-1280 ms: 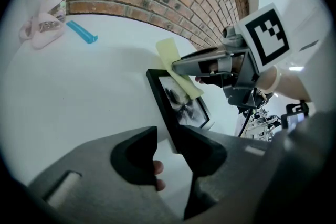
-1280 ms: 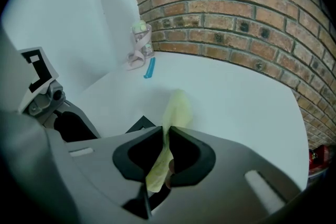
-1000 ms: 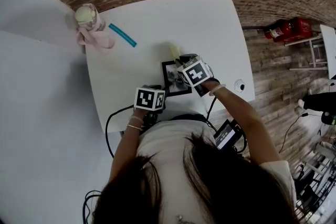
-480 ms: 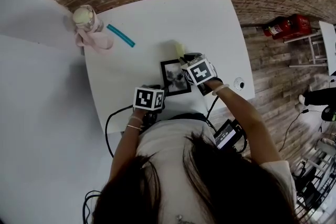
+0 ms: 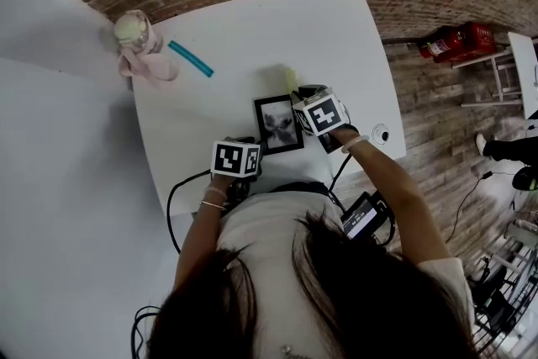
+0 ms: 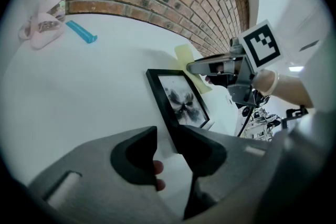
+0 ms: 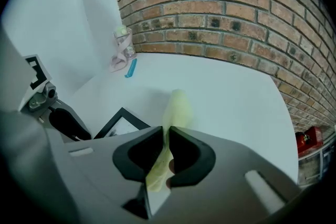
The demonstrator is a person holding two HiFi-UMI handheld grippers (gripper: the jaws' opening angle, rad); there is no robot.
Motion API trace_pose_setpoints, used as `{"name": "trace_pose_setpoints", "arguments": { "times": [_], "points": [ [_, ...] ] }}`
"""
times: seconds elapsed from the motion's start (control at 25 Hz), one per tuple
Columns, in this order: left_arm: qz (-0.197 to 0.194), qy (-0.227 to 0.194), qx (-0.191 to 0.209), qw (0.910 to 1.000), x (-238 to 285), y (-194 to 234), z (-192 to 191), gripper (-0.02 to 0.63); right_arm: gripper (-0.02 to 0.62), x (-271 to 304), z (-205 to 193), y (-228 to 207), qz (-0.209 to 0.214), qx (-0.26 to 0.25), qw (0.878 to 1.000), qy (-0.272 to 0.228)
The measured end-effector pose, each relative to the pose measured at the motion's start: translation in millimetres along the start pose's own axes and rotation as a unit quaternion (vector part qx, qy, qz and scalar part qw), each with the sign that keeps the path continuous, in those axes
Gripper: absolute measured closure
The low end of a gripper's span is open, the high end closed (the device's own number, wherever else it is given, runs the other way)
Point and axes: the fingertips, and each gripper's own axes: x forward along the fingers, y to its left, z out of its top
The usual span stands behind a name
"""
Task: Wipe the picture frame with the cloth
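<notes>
One yellow cloth (image 7: 177, 106) in right claw (image 7: 166, 131)

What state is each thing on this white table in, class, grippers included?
left gripper: shut on black rectangular picture frame.
right gripper: shut on soft yellow cloth.
Picture frame: clamped at its near end.
Cloth: sticking out past the jaws.
Teal plastic tube: lying flat.
Clear jar: upright.
</notes>
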Motion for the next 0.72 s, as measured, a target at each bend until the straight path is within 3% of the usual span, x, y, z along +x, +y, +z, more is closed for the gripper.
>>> {"name": "trace_pose_setpoints", "arguments": {
  "times": [0.72],
  "points": [
    [0.002, 0.0, -0.002, 1.0, 1, 0, 0, 0.476, 0.551, -2, -6, 2, 0.007, 0.002, 1.0, 0.007]
  ]
}}
